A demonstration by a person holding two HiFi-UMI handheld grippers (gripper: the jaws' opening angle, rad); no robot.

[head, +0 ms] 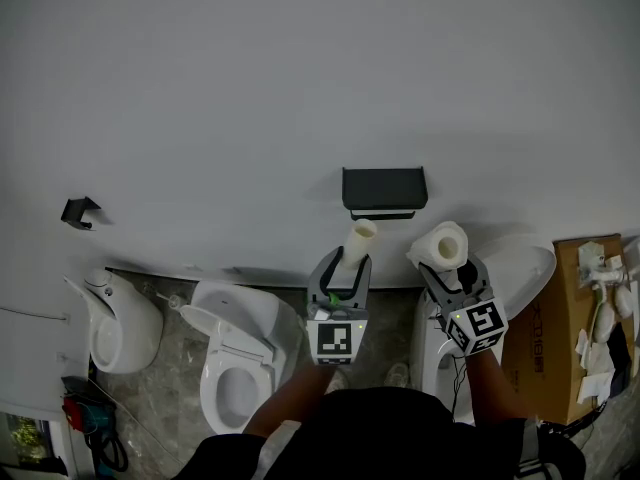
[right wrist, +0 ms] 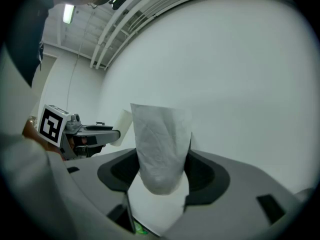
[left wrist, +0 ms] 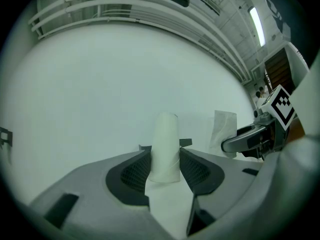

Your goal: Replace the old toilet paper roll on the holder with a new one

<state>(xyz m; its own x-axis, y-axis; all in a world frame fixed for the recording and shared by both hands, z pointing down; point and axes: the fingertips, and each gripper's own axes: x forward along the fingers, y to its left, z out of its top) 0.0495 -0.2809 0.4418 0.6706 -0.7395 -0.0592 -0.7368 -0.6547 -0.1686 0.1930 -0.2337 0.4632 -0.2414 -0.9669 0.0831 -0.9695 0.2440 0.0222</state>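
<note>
A black paper holder (head: 384,192) hangs on the white wall with no roll on it. Just below and left of it my left gripper (head: 347,267) is shut on a thin, nearly bare paper tube (head: 358,243), which stands upright between the pads (left wrist: 165,149). To the right, my right gripper (head: 448,271) is shut on a full white toilet paper roll (head: 441,245); its quilted side (right wrist: 161,149) fills the gap between the jaws. Both grippers point at the wall, side by side, each showing in the other's view.
A white toilet (head: 238,358) stands below left, a urinal (head: 112,320) further left, another white fixture (head: 520,268) at right. A cardboard box (head: 570,318) with scraps sits far right. A small black bracket (head: 78,210) is on the wall at left.
</note>
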